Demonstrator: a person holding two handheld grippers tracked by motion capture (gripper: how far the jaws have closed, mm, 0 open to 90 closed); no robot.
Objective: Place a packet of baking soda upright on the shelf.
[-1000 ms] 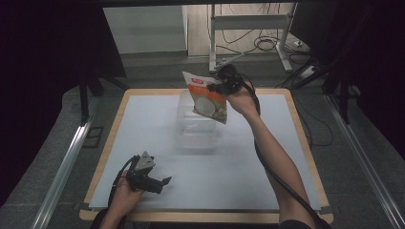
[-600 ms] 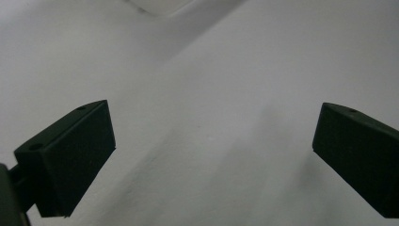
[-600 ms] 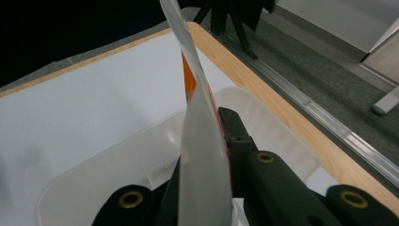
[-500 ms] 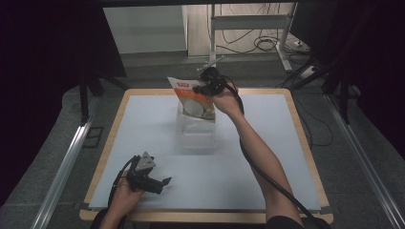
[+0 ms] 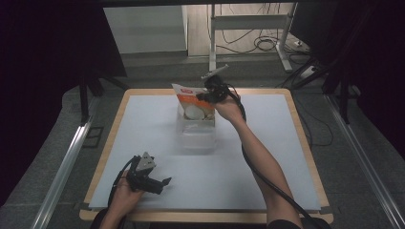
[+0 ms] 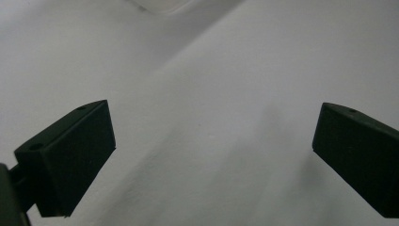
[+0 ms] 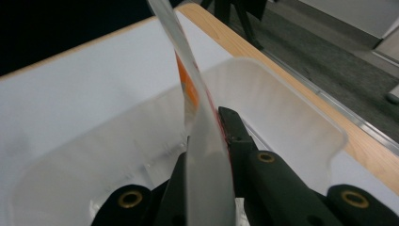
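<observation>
Right tongs (image 5: 203,95) clamped on snack pouch (image 5: 192,104) over clear tub (image 5: 196,136), left tongs (image 5: 165,183) wide open, empty

The right arm (image 5: 258,157) stretches far forward from the lower right, forearm bare, its hand (image 5: 228,107) gripping the right gripper (image 5: 203,95) high at the far side; the jaws point leftward and are clamped tight together. The left hand (image 5: 125,193) sits low near the front left, wrist bent, holding the left gripper (image 5: 165,182) level, jaws spread wide apart and pointing right.
</observation>
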